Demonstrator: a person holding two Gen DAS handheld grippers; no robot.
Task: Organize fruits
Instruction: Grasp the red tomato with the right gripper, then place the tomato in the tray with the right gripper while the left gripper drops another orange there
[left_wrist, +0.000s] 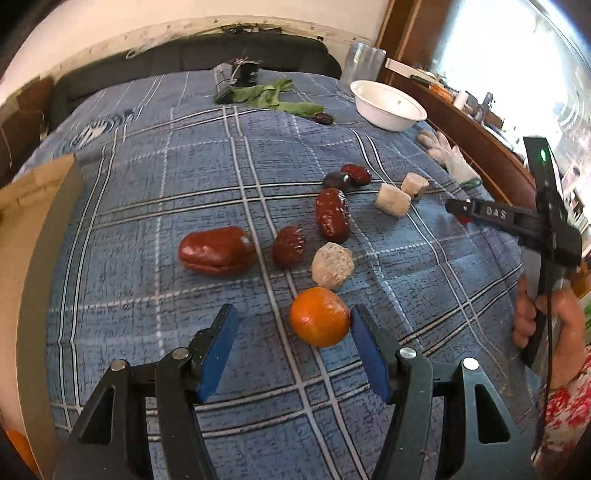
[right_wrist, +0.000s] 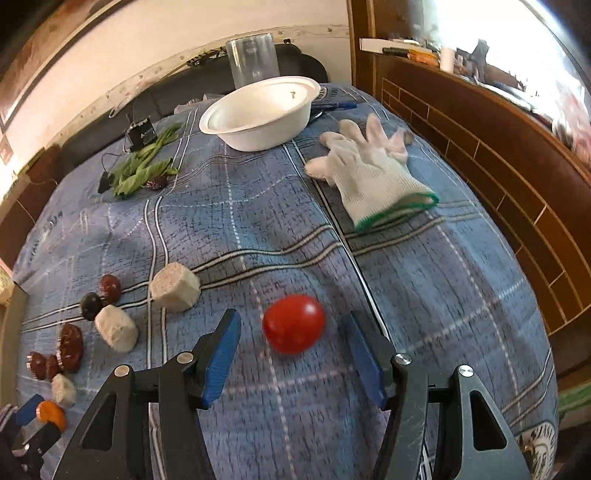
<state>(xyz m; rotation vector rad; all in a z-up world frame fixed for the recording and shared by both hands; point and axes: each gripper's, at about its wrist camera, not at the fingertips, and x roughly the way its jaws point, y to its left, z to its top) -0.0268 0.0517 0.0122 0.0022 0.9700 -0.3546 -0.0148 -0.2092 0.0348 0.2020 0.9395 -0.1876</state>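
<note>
The tomato (right_wrist: 293, 324) lies between the right gripper's (right_wrist: 293, 354) open jaws; smooth, soft, likely to roll, so pinch its middle lightly. The orange (left_wrist: 319, 316) touches the open left gripper's (left_wrist: 291, 350) 3 o'clock pad; firm, light. Bowl (right_wrist: 258, 114) at 12 o'clock.
</note>
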